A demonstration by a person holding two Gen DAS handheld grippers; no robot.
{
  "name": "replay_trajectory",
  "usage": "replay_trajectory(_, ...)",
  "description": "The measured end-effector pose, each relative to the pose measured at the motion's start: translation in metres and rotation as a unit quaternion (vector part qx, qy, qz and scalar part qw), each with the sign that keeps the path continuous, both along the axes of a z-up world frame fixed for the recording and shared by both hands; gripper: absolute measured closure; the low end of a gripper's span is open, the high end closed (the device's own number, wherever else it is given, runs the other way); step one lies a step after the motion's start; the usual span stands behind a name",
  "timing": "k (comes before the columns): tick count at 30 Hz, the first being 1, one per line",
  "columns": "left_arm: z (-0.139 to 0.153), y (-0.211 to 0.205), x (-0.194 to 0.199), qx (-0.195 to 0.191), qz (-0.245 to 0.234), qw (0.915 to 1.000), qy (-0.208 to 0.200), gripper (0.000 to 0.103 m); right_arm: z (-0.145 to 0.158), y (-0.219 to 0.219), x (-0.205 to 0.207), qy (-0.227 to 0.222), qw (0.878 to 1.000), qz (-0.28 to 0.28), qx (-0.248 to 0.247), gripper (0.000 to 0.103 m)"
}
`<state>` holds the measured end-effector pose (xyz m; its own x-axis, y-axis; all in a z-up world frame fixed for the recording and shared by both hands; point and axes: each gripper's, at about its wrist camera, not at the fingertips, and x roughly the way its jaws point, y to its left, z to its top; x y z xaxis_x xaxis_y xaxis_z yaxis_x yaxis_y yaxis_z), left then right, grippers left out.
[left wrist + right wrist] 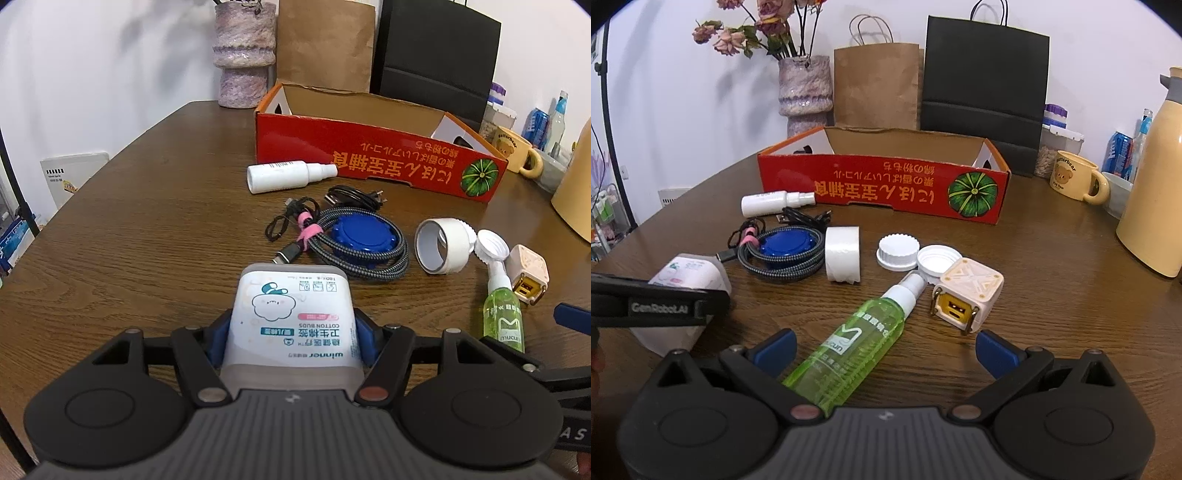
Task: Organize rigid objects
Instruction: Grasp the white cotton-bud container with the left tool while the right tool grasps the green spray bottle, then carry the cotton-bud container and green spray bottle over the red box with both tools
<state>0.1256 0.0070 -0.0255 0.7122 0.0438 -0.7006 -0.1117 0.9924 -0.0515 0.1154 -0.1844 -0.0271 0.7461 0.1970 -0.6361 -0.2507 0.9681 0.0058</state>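
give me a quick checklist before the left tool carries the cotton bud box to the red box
1. Grip: left tool is shut on the cotton bud box, blue pads on both sides: ok.
2. Destination: red box is open on top, and the part of its inside that shows is bare: ok.
3. Path: cables and white spray bottle lie between the box and the destination, so lift over them: not ok at table height.
4. Right tool is open around the green spray bottle, not gripping: ok.
5. Clearance between the two tools, which are close together: cannot tell.
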Motion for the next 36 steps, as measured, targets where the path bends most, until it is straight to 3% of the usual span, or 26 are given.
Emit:
replay_trajectory(12, 0.005, 0.013, -0.005, -0.010, 0.004, 0.9998, -0.019, 0.037, -0.009, 0.009, 0.014, 0.018, 1.000, -0.021, -0.003, 0.000)
replay_trajectory(21, 0.007, 0.017, -0.010, -0.014, 0.005, 0.9995, -0.028, 0.037, -0.011, 0.008, 0.012, 0.014, 1.000, -0.012, 0.008, 0.039)
replay_trajectory(26, 0.008, 0.018, -0.012, -0.014, 0.005, 0.9995, -0.029, 0.037, -0.009, 0.007, 0.008, 0.009, 1.000, 0.002, 0.017, 0.068)
replay_trajectory(36, 0.016, 0.015, -0.015, -0.013, 0.003, 0.9992, -0.038, 0.037, -0.010, -0.005, 0.006, 0.005, 0.999, 0.000, 0.044, 0.072)
